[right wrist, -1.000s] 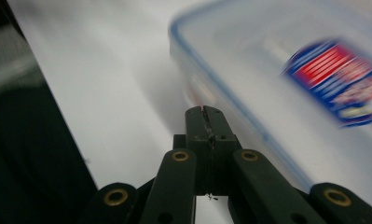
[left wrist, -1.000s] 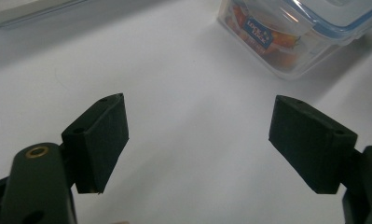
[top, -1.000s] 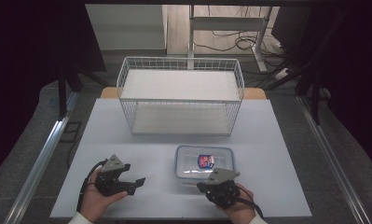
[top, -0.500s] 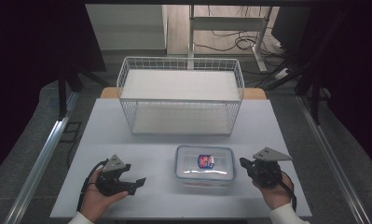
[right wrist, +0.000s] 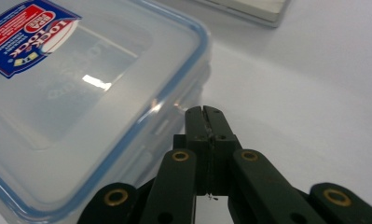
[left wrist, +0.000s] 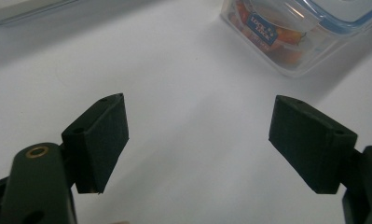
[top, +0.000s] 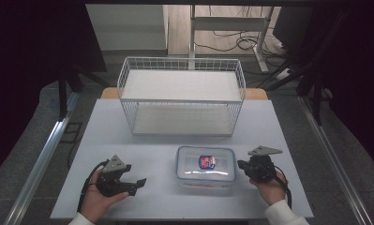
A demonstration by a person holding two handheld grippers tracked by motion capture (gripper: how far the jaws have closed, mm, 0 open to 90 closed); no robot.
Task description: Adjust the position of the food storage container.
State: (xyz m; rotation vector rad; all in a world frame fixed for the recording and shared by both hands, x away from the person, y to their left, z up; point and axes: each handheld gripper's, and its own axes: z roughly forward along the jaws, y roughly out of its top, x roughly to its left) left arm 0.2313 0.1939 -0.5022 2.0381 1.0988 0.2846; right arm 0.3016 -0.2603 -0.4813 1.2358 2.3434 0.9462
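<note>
I hold my right hand-held gripper (right wrist: 206, 112) pinched closed beside the lidded food container (top: 206, 168) on the desk (top: 166, 150), ready to nudge its latch, while my left hand-held gripper (left wrist: 197, 135) waits wide open.

Beside my right tool (right wrist: 207, 114), the clear container's lid (right wrist: 76, 107) carries a red-and-blue sticker (right wrist: 27, 35) reading "LOCK & LOCK"; its smaller print I can't read.

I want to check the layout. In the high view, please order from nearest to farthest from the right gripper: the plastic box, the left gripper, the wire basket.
1. Plastic box, just left of the right gripper.
2. Wire basket, behind, table's far side.
3. Left gripper, front left.
Basket and left gripper are nearly equal.
</note>
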